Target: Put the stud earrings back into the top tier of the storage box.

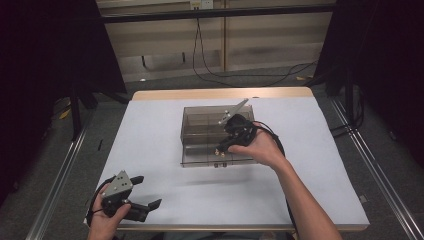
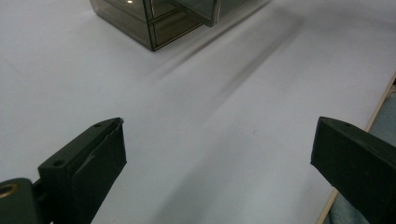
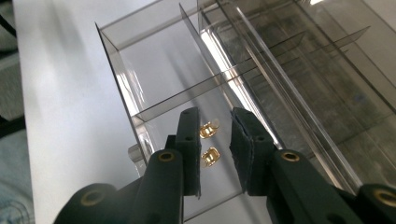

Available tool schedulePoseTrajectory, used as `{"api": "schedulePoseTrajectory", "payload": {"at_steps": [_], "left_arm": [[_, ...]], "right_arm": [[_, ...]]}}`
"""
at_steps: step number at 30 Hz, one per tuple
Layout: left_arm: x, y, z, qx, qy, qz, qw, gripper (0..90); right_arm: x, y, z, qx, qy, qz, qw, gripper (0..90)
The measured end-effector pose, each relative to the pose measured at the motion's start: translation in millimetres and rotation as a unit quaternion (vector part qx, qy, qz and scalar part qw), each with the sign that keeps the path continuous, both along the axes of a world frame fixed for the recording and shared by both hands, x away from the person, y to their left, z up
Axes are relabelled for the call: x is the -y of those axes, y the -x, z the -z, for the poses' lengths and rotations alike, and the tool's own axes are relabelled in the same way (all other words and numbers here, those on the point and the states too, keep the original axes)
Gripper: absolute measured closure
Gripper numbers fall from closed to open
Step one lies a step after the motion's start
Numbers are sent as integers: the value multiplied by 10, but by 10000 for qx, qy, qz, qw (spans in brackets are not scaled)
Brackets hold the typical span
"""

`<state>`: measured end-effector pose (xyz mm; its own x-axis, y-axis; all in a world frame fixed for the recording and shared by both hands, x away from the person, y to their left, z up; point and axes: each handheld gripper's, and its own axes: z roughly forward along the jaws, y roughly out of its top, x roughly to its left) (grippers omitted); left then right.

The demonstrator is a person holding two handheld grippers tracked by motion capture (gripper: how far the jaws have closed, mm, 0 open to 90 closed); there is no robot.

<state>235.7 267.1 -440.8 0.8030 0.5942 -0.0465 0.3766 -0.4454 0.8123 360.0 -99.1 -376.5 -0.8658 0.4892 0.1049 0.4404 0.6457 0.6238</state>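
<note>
Brass-coloured clips point(image 3: 208, 142) — two, possibly hardware bits — lie in the near compartment of the clear divided box point(image 1: 200, 131) mid-table. Left gripper point(image 1: 143, 192) hovers wide open, empty, near the table's front edge; right gripper point(image 3: 215, 140) is slightly parted over them — gripping nothing.

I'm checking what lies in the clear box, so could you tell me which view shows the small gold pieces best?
The right gripper view: two gold pieces lie on the floor of a compartment of the clear box, seen between the right tongs. The high view shows them as tiny specks near the box's front wall. The left gripper view catches a corner of the box, no pieces discernible.
</note>
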Motion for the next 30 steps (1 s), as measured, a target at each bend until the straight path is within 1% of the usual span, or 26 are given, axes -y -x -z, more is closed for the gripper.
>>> {"api": "schedulePoseTrajectory", "payload": {"at_steps": [3,6,8,9,10,11,13,15,17,19,22,23,25,27,28,30], "left_arm": [[7,-2,6,5,-24,18,10000,32],[6,-3,9,5,-23,28,10000,32],[-1,-3,9,-25,-31,30,10000,32],[-4,-4,9,-28,-13,24,10000,32],[-8,-6,9,-30,-11,31,10000,31],[-12,-8,9,-27,-3,31,10000,32],[-12,-11,16,-32,13,31,10000,31],[-13,-13,24,-46,27,24,10000,32],[-23,-16,25,-69,-6,27,10000,31],[-30,-17,28,-93,-10,-13,10000,31],[-41,-17,31,-100,-4,-11,9999,32],[-42,-17,31,-97,-15,-16,10000,31],[-41,-15,29,-90,-29,-11,10000,32],[-40,-3,24,-68,-51,-29,10000,32],[-41,-2,23,-67,-35,-5,10000,32],[-37,-1,22,-70,-36,-4,10000,32]], "right_arm": [[77,36,24,77,-164,120,9998,729],[154,60,41,127,-326,296,9989,720],[198,81,41,158,-484,398,9979,681],[208,87,44,215,-520,407,9976,666],[214,112,42,210,-517,460,9974,658],[223,125,52,249,-557,449,9971,644],[250,148,77,242,-575,556,9965,626],[298,148,108,246,-671,668,9952,598],[348,160,117,258,-718,770,9941,572],[398,178,115,303,-877,836,9922,540],[457,219,116,328,-977,879,9908,508],[479,232,120,377,-1002,890,9903,504],[517,257,127,371,-1088,922,9891,488],[550,280,131,406,-1113,992,9880,480],[564,296,132,389,-1138,1002,9877,477],[599,330,129,442,-1139,1026,9872,475]]}}
